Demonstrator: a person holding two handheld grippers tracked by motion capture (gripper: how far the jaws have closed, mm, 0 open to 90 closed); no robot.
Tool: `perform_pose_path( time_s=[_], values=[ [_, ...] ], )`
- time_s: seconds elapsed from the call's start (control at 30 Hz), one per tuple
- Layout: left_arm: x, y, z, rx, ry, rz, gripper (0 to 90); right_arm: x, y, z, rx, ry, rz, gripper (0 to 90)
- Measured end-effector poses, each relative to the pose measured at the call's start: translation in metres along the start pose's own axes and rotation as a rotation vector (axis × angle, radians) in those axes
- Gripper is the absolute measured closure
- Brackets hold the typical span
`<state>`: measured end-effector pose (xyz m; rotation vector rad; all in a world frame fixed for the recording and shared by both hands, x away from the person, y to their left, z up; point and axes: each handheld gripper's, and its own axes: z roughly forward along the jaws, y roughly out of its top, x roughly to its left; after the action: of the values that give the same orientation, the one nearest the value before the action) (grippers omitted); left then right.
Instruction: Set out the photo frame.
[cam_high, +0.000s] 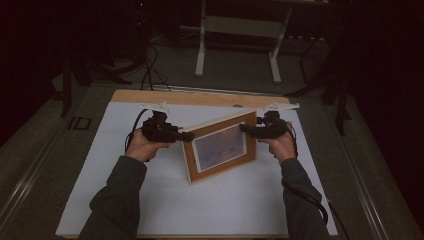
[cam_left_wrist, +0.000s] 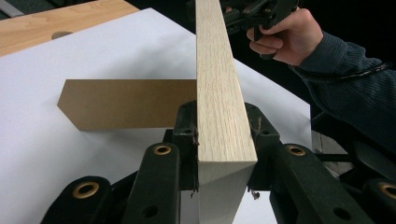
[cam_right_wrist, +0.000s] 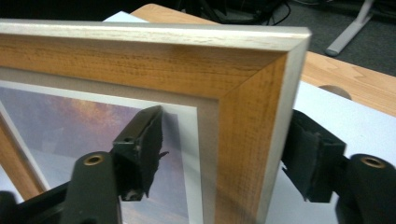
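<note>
The left gripper (cam_left_wrist: 224, 140) clamps the picture frame (cam_high: 220, 147); its view shows a brown stand flap (cam_left_wrist: 126, 103) behind the frame. The right gripper (cam_right_wrist: 224, 158) straddles the frame's far edge, jaws released, pads off the wood

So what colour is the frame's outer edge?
Pale whitewashed wood, on the picture frame; clearest in the left gripper view.

One frame (cam_high: 220, 146) up on the worktop (cam_high: 165, 97), one picture (cam_high: 220, 147) in it, and one brown stand flap (cam_left_wrist: 121, 104) out behind. Two claws on it, left (cam_high: 186, 136) and right (cam_high: 245, 128), two hands, left (cam_high: 142, 147) and right (cam_high: 282, 146). One white sheet (cam_high: 200, 205) underneath, one white-legged table (cam_high: 240, 25) beyond
</note>
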<state>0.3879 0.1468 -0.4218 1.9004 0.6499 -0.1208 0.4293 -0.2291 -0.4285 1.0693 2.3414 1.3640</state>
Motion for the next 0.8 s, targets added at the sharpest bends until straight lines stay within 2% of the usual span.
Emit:
perform_pose_path(
  time_s=[0.33,0.53,0.8],
  values=[
    [0.003,0.0,0.0,-0.015,0.002,0.001,71.5,-0.002,0.001,0.003,0.022,0.02,-0.025,30.0],
    [0.004,0.0,0.001,-0.029,0.015,0.0,71.6,-0.007,-0.001,0.0,0.007,0.038,0.006,36.2],
    [0.005,0.001,0.001,-0.04,0.059,0.009,71.1,-0.012,-0.006,-0.006,-0.012,0.056,0.033,45.0]
  ],
)
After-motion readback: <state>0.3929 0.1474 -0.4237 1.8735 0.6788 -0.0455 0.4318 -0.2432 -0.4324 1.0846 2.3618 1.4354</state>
